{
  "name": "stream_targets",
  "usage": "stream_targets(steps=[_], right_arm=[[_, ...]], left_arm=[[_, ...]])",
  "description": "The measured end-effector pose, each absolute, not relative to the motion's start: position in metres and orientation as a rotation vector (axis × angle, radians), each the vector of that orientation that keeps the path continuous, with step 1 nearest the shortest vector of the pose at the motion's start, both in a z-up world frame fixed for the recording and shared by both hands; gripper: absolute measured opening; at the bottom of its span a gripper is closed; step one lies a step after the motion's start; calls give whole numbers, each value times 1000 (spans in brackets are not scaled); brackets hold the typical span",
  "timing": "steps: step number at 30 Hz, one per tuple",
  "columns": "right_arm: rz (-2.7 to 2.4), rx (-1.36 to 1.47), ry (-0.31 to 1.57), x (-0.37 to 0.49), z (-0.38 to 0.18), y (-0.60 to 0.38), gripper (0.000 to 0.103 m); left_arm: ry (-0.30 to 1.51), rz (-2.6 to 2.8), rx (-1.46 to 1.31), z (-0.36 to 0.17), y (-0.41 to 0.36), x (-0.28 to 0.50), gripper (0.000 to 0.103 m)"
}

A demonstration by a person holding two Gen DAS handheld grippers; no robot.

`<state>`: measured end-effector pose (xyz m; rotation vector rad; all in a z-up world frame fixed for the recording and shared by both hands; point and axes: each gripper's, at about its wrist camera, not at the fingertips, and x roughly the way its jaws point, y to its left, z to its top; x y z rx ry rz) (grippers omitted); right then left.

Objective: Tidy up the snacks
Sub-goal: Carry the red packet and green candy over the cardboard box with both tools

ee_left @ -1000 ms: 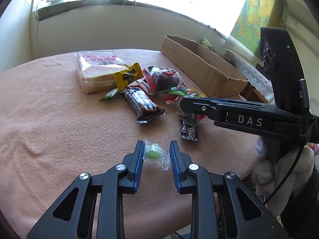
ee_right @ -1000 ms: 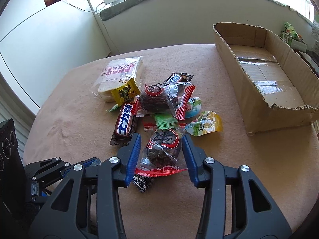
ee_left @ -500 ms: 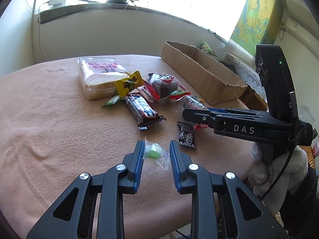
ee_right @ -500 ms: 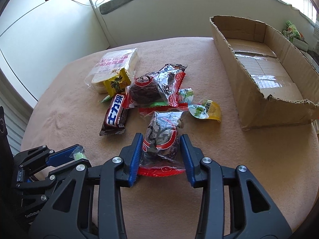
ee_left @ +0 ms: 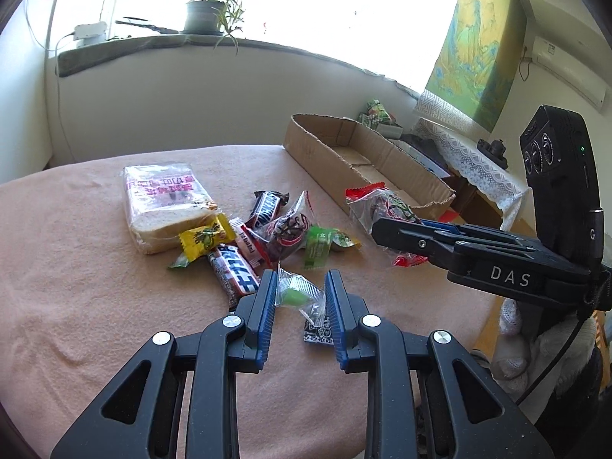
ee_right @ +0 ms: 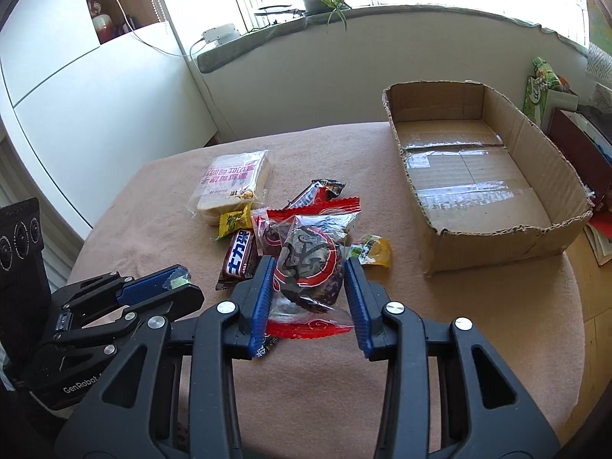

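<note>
Snacks: your pile point(ee_right: 267, 229) lies on the desk point(ee_right: 440, 344), left of the cardboard box point(ee_right: 478, 176).
Left claw point(ee_left: 300, 298): you have it clamped on a green candy point(ee_left: 294, 297), lifted off the desk.
Right claw point(ee_right: 310, 287): you grip a red-edged pastry packet point(ee_right: 310, 267), held above the pile.
Box: open-topped, nothing visible inside.
</note>
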<state>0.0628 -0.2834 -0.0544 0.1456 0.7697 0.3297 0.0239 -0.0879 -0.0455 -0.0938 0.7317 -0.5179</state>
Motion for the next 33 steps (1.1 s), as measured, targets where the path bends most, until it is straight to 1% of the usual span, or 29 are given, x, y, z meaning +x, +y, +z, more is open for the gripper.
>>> stream_targets(steps=[7, 18, 33], right_arm=[[265, 167, 724, 65, -41, -319, 39], [150, 177, 698, 92, -33, -378, 39], [87, 156, 715, 130, -43, -421, 39]], left_arm=[[708, -556, -82, -36, -117, 48, 24], [693, -616, -72, -28, -172, 87, 24], [702, -671, -31, -33, -232, 116, 24]])
